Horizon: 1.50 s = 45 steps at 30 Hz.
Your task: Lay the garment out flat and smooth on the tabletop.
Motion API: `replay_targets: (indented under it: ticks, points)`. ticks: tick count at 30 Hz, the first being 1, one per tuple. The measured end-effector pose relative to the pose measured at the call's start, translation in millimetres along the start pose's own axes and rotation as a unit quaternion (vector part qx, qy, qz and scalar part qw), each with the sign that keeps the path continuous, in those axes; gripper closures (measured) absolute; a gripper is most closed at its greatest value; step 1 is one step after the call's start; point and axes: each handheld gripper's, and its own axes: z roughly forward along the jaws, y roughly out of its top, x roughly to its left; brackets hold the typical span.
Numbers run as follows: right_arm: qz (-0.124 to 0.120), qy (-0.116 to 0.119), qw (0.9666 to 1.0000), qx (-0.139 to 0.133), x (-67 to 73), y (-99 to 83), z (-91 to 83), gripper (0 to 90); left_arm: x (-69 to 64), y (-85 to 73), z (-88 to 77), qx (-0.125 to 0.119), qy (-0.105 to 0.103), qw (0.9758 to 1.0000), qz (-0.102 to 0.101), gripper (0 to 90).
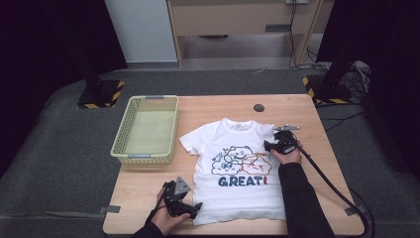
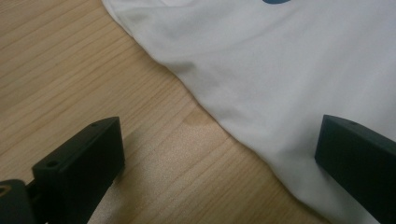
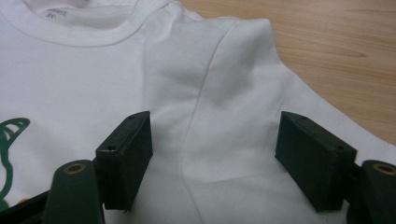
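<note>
L gripper [image 1: 190, 210] at shirt [image 1: 237, 173] hem, R gripper [image 1: 270, 145] over sleeve

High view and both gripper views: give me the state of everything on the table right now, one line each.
T-shirt: spread flat, print side up, sleeve folded inward at the right gripper.
Basket: upright, empty, left of the shirt.
Left gripper: open, jaws straddling the shirt's bottom hem corner.
Right gripper: open, jaws over the sleeve seam, nothing clamped.
Table: bare wood around the shirt.
</note>
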Motion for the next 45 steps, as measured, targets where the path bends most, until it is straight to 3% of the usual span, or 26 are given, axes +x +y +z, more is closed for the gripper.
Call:
replay_targets:
  ticks: [5, 17, 24, 27, 33, 45]
  points:
    - [0.009, -0.009, 0.9998, -0.012, -3.9, 1.5, 6.3, 21.8, 0.3, 0.0, -0.1, 0.0, -0.001, 1.0, 0.001, 1.0]
    - [0.011, -0.01, 0.9999, -0.005, -9.1, 16.5, 22.9, 14.7, 1.0, 0.4, -0.1, 0.001, -0.003, 1.0, 0.003, 1.1]
    - [0.012, -0.015, 0.9998, -0.001, -9.9, 17.8, 22.4, 14.9, 1.5, 0.2, 0.0, 0.0, -0.004, 1.0, 0.005, 1.1]
    - [0.009, -0.022, 0.9997, -0.01, -9.0, 18.3, 15.7, 15.1, 1.4, 0.2, 0.1, -0.001, -0.003, 1.0, 0.003, 1.1]
    - [0.033, 0.008, 0.9985, -0.042, -6.2, 27.9, -10.6, 12.4, 1.8, 0.9, 0.0, 0.001, -0.004, 1.0, 0.002, 1.5]
    - [0.013, 0.046, 0.9967, -0.065, 13.8, 24.2, -50.5, 7.3, 7.9, 3.4, -3.7, 0.008, -0.011, 0.9997, -0.019, 6.1]
